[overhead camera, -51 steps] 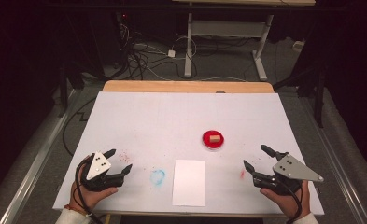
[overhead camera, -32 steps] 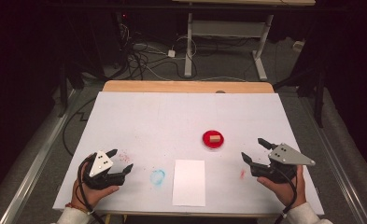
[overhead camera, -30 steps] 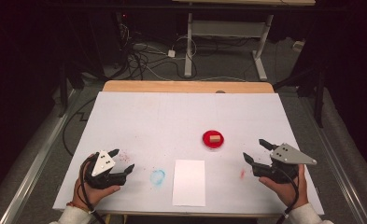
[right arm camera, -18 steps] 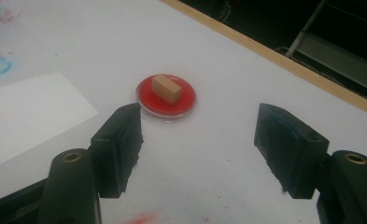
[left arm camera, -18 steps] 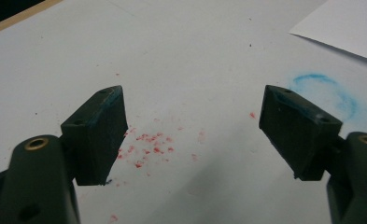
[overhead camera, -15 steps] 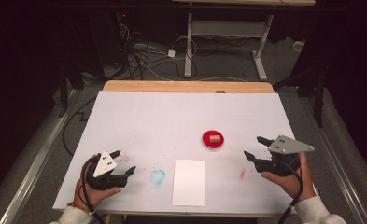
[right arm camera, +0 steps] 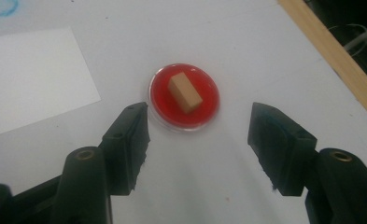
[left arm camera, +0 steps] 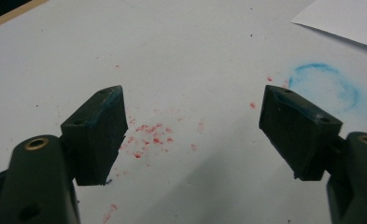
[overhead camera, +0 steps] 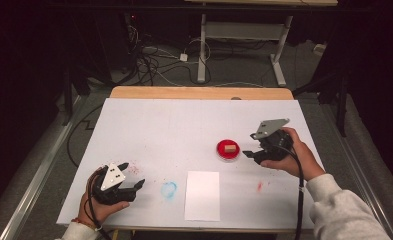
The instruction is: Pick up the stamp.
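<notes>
A red round dish holds a small tan block right of the table's middle. My right gripper hovers just right of the dish, pointing at it. In the right gripper view the dish and block lie just beyond the jaws. The right gripper is open; its jaws have just been closing a little, with nothing between them. My left gripper rests open at the front left. In its own view the left gripper has bare table and red specks between its jaws.
A white paper sheet lies at the front centre, with a blue ring stain to its left and a red smudge to its right. The table's wooden far edge borders a floor with cables and desk legs.
My right hand has moved away from the front edge and left, up to the red dish. The left hand has stayed where it was.
</notes>
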`<state>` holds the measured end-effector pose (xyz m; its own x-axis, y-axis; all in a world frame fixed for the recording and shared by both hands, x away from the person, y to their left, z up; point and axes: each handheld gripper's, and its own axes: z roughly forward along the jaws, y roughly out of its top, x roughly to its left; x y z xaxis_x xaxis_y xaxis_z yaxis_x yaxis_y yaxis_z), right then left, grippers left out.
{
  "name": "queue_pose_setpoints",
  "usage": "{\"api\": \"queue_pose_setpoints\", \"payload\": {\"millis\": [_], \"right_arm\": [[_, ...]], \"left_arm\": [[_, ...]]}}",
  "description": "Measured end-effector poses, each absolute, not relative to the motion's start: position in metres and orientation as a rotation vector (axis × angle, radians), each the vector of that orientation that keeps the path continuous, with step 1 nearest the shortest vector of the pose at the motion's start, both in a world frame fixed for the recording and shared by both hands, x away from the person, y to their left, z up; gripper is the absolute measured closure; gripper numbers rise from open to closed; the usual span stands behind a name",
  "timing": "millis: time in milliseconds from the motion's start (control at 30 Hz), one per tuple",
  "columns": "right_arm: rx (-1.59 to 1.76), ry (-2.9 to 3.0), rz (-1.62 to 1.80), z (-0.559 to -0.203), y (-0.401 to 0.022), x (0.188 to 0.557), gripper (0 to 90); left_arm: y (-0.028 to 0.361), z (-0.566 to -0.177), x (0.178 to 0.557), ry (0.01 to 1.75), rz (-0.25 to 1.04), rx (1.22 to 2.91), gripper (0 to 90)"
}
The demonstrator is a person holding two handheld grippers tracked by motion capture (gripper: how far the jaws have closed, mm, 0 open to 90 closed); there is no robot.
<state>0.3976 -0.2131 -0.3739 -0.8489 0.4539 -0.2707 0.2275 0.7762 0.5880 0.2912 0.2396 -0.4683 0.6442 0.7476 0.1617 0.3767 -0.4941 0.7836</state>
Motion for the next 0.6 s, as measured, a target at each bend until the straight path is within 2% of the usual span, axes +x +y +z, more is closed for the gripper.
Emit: {"api": "queue_pose_setpoints", "payload": {"millis": [300,600], "right_arm": [[0.434,2.701,0.583,-0.391,-0.176,0.434,41.1],[0.410,2.772,0.446,-0.407,-0.159,0.451,43.1]], "left_arm": [[0.241,-0.469,0.289,0.869,0.640,2.144,22.5],[0.243,-0.469,0.288,0.863,0.629,2.146,22.5]]}}
